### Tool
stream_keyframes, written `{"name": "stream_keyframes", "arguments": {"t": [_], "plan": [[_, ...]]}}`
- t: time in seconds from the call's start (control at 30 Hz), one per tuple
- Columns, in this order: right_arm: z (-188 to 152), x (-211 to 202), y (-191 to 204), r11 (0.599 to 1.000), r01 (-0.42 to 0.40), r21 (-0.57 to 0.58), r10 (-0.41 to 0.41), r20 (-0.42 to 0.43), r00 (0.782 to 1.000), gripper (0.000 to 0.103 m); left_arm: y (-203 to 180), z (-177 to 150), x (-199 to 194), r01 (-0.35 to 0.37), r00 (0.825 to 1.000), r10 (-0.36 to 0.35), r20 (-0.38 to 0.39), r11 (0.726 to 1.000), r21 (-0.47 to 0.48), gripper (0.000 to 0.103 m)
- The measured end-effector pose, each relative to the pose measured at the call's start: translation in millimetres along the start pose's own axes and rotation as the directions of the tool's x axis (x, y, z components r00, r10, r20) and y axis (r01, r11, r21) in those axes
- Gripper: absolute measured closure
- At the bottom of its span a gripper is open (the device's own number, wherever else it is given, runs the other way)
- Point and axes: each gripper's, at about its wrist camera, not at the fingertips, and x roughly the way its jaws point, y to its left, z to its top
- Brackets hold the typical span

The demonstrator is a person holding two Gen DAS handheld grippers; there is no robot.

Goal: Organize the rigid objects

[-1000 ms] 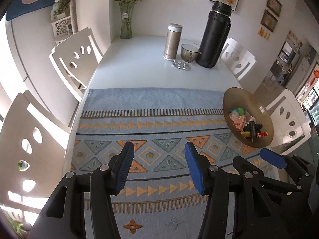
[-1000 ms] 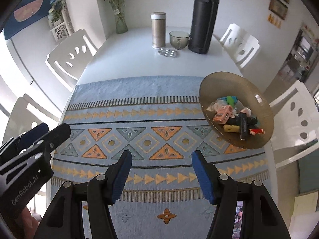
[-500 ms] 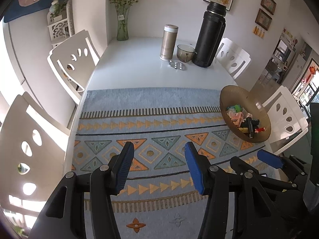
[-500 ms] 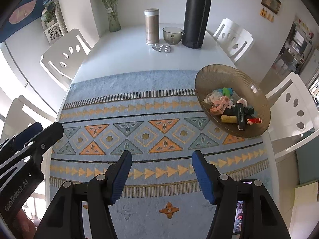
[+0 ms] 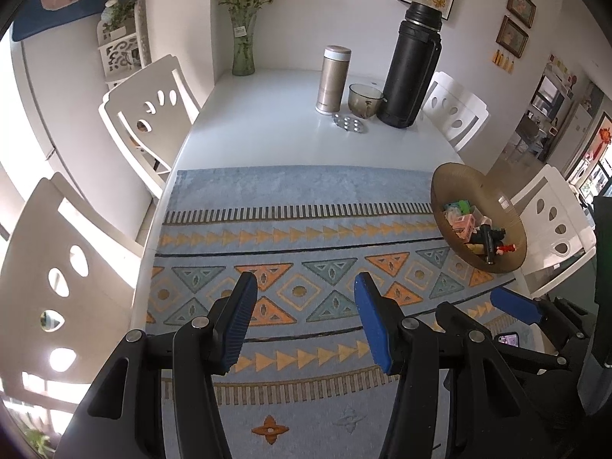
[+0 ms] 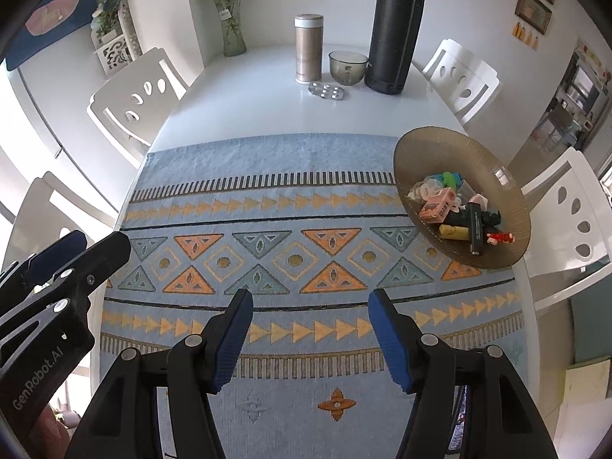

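A brown ribbed bowl (image 6: 428, 153) sits at the right edge of the patterned blue mat (image 6: 267, 160) and holds several small items: a pink box (image 6: 436, 208), a black tube (image 6: 475, 229), a yellow piece and a red figure. The bowl also shows in the left wrist view (image 5: 451, 179). My right gripper (image 6: 308, 298) is open and empty above the near part of the mat. My left gripper (image 5: 302, 283) is open and empty beside it, to its left. Each gripper shows in the other's view, the left one (image 6: 80, 244) and the right one (image 5: 512, 306).
At the table's far end stand a tall black flask (image 6: 396, 34), a steel tumbler (image 6: 308, 49), a small glass bowl (image 6: 347, 67), a round metal lid (image 6: 327, 91) and a flower vase (image 6: 233, 34). White chairs (image 6: 134, 99) ring the table on both sides.
Both grippers have pulled back and risen a little, so the table looks farther away. Both stay open and empty. Nothing on the table has moved.
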Motion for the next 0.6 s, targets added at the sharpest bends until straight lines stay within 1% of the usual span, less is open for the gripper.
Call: {"name": "stream_keyframes", "arguments": {"t": [0.6], "plan": [[-2, 11, -1, 1.000, -0.025, 0.011, 0.025, -0.037, 0.999, 0.042, -5, -3, 4, -0.030, 0.999, 0.030, -0.029, 0.999, 0.017, 0.053]]}}
